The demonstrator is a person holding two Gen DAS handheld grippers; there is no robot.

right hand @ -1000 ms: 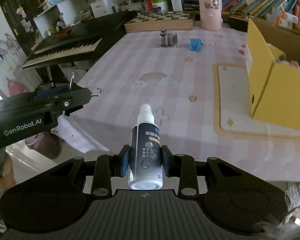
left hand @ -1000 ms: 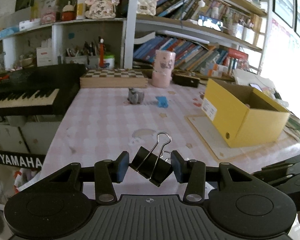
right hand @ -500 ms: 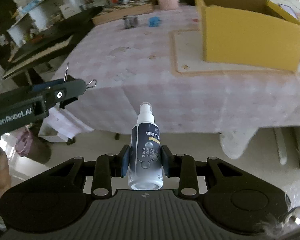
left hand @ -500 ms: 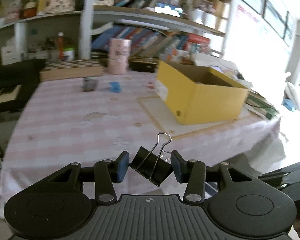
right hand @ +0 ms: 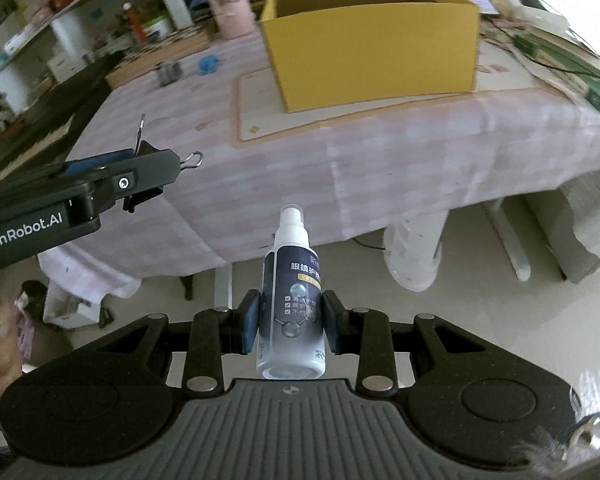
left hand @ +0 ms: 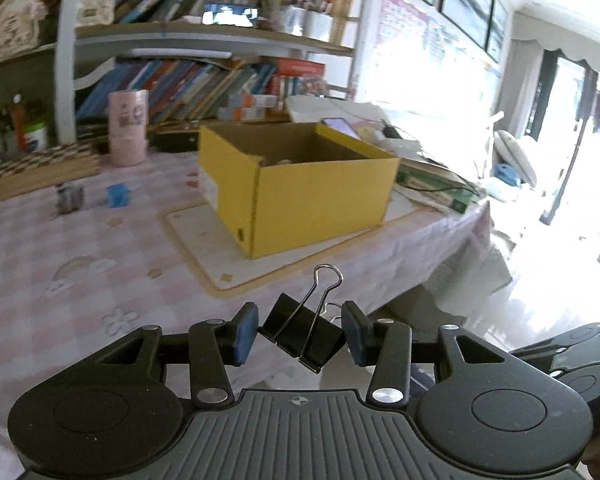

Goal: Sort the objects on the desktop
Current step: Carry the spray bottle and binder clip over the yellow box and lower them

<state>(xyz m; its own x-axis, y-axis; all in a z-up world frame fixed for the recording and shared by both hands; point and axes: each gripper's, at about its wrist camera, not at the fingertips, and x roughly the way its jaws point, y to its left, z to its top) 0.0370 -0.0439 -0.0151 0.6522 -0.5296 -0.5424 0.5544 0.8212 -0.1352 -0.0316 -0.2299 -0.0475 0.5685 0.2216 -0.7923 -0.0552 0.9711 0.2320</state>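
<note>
While blur softens the table [left hand: 100,240], left fingers [left hand: 300,330] pinch binder clip [left hand: 302,332], right fingers [right hand: 290,326] clamp spray bottle [right hand: 292,304]

There are two grippers, the left gripper [left hand: 300,332] and the right gripper [right hand: 290,322], and each one has one thing: one black binder clip [left hand: 302,330] and one spray bottle [right hand: 292,300]. On the counter [left hand: 100,280] I count one yellow box [left hand: 300,188], one pink cup [left hand: 127,126], one blue block [left hand: 118,195], one small grey object [left hand: 70,198] and one chessboard box [left hand: 40,168]
</note>
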